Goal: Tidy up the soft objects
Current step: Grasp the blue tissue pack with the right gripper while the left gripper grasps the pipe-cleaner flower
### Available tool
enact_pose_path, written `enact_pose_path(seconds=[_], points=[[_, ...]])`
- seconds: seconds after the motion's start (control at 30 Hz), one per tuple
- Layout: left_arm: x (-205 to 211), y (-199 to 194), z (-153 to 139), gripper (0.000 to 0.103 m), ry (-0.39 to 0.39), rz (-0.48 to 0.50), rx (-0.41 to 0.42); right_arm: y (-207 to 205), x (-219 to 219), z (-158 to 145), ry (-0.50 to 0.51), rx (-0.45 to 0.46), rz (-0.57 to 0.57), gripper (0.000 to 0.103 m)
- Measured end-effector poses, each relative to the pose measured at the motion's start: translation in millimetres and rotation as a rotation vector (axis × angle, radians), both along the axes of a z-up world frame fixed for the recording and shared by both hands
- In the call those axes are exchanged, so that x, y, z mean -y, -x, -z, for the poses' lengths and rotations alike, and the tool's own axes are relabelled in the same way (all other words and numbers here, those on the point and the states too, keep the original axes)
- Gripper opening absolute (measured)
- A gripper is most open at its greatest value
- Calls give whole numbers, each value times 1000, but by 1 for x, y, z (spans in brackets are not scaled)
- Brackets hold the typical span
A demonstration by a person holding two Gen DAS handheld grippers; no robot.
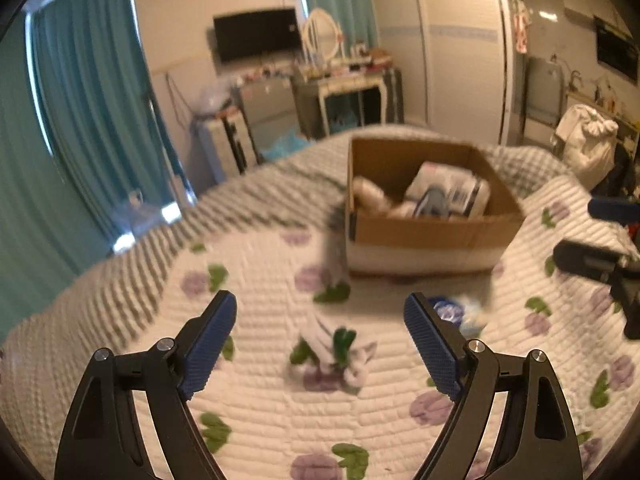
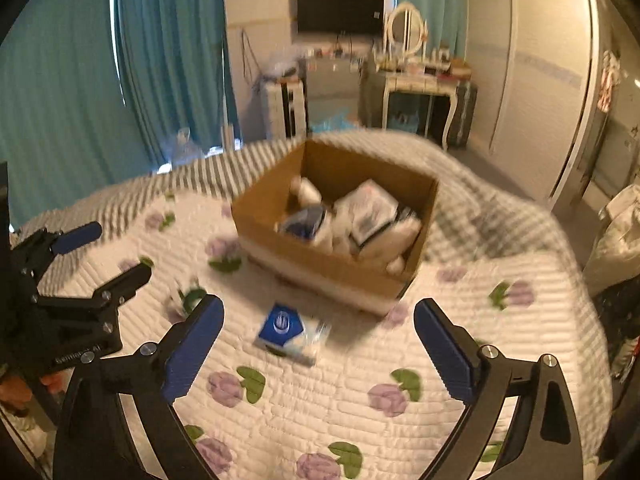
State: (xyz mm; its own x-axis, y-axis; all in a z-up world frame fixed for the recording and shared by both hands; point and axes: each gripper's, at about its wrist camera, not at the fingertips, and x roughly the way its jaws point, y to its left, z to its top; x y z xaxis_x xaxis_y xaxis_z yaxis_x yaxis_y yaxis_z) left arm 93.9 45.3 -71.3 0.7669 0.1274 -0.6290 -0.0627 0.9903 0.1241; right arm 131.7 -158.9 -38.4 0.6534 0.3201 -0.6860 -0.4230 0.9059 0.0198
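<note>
Soft objects: a small white cloth bundle with green and purple print (image 1: pixel 334 354) lies on the bed quilt, toward its near edge; a flat blue-and-white packet (image 2: pixel 290 332) lies on the quilt just in front of the cardboard box.
Cardboard box: an open brown box (image 2: pixel 320 256) stands on the quilt near the middle of the bed, with no flaps over its top; several white and blue soft packs (image 2: pixel 356 220) are piled inside it, blurred.
Left gripper: the left gripper (image 1: pixel 320 340) hangs above the quilt with its blue-padded fingers (image 1: pixel 208 348) spread wide; the cloth bundle shows in the gap between them, and nothing is held. Whether the pads touch the quilt cannot be told.
Right gripper: the right gripper (image 2: pixel 320 352) also has its blue fingers (image 2: pixel 444 354) spread wide and holds nothing; the blue-and-white packet shows between them, nearer the box.
Grippers together: seen from the right wrist, the left gripper sits at the left edge of the bed; seen from the left wrist, part of the right gripper shows at the right edge.
Bed: a white quilt (image 2: pixel 320 408) printed with purple flowers and green leaves covers the near part; a grey-and-white striped cover (image 1: pixel 120 292) lies along the far and left edges.
Room: teal curtains (image 2: pixel 168 52) hang at the left, a dark screen (image 2: pixel 340 10) is on the far wall, and a white dressing table with an oval mirror (image 2: pixel 406 26) stands beside it.
</note>
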Motion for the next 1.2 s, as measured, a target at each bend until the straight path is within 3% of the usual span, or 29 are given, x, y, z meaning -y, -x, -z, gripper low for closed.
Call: enact_pose_path(seconds=[0.33, 0.5, 0.6, 0.83, 1.0, 1.07, 1.1, 1.2], points=[[-25, -31, 77, 87, 67, 16, -132, -50, -39, 112, 34, -118, -56, 97], [-26, -33, 95, 87, 75, 58, -188, -65, -51, 143, 54, -195, -99, 97], [-17, -32, 98, 87, 61, 89, -193, -68, -56, 149, 63, -213, -110, 84], [-2, -39, 106, 84, 48, 109, -210, -60, -44, 138, 33, -189, -86, 83], [-2, -50, 108, 84, 83, 107, -191, -58, -37, 135, 23, -189, -74, 84], [-3, -50, 108, 72, 96, 115, -181, -59, -37, 135, 22, -183, -70, 83], [-2, -50, 108, 57, 99, 122, -184, -59, -37, 135, 23, -181, -69, 84], [-1, -47, 106, 50, 92, 130, -188, -58, -37, 136, 16, -177, -67, 84]])
